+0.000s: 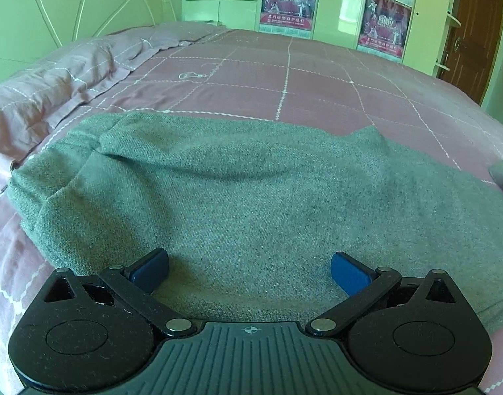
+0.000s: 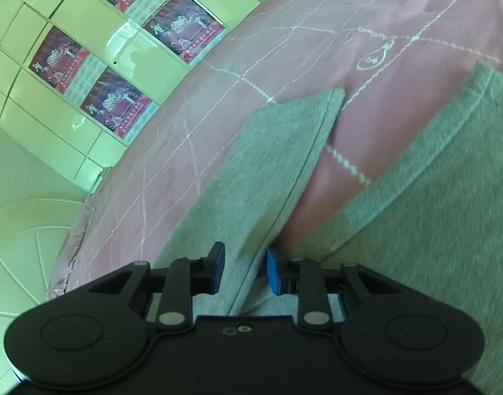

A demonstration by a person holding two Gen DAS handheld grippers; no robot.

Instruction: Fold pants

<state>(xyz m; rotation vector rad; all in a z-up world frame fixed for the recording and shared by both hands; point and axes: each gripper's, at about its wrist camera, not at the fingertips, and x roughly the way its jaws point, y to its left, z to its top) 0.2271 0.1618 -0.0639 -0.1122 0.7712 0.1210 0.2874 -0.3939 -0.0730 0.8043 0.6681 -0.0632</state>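
Note:
Grey knit pants (image 1: 238,191) lie spread across the pink checked bed. My left gripper (image 1: 249,273) is open, its blue pads wide apart just above the pants' near edge, holding nothing. In the right wrist view my right gripper (image 2: 244,271) is shut on a grey pant leg (image 2: 271,158), lifted off the bed and stretching away from the jaws. More of the pants (image 2: 432,197) lies flat to the right.
The pink bedspread (image 1: 317,79) extends beyond the pants. A pink pillow (image 1: 47,95) lies at the left by the headboard. Green wardrobe doors with posters (image 1: 289,0) stand behind the bed, a brown door (image 1: 475,36) at the right.

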